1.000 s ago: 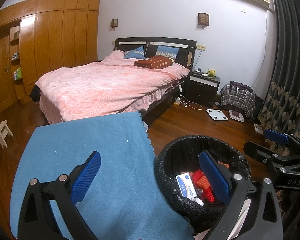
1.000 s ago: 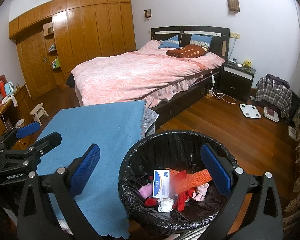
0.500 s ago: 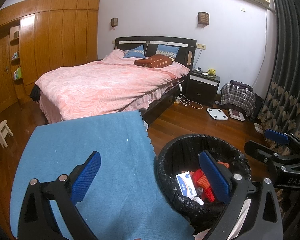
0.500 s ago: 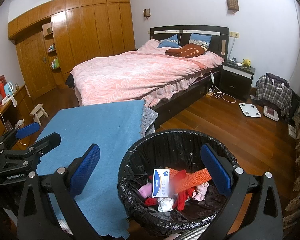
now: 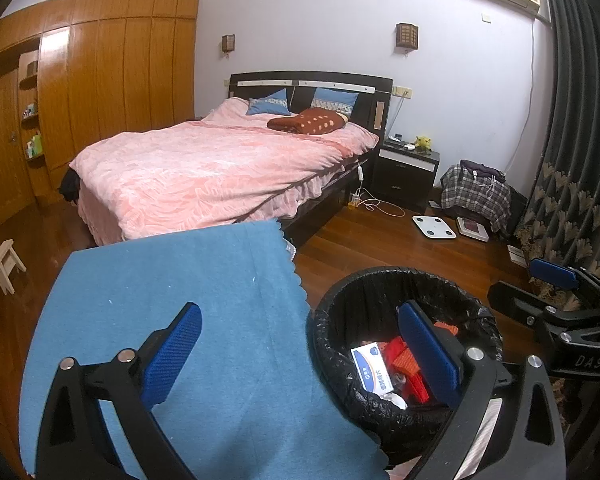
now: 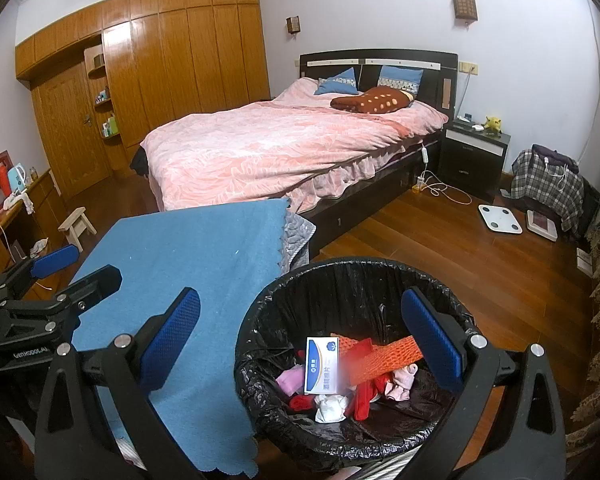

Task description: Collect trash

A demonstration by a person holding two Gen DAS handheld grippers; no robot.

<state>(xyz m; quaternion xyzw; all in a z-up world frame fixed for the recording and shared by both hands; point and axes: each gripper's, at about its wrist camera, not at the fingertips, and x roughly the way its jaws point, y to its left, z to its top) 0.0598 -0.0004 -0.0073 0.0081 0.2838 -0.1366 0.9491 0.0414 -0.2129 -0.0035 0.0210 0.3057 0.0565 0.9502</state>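
A round bin lined with a black bag (image 6: pixel 340 280) stands on the wood floor beside a table under a blue cloth (image 6: pixel 188 256). It holds a white and blue box (image 6: pixel 322 366), an orange mesh piece (image 6: pixel 388 358) and red, pink and white scraps. It also shows in the left wrist view (image 5: pixel 364 288). My right gripper (image 6: pixel 300 340) is open and empty above the bin's near rim. My left gripper (image 5: pixel 300 354) is open and empty over the cloth's right edge (image 5: pixel 180 288) and the bin. Each gripper shows in the other's view, the right one (image 5: pixel 556 280) and the left one (image 6: pixel 56 260).
A bed with a pink cover (image 6: pixel 284 148) stands behind the table. A dark nightstand (image 6: pixel 474 152), a white scale (image 6: pixel 500 218) and a plaid-covered pile (image 6: pixel 548 184) lie to the right. A small wooden stool (image 6: pixel 78 224) and wooden wardrobes (image 6: pixel 172 68) are at the left. A curtain (image 5: pixel 576 160) hangs at the right.
Both grippers have stayed open and almost still; the views have drifted only slightly. The trash in the bin has not moved.
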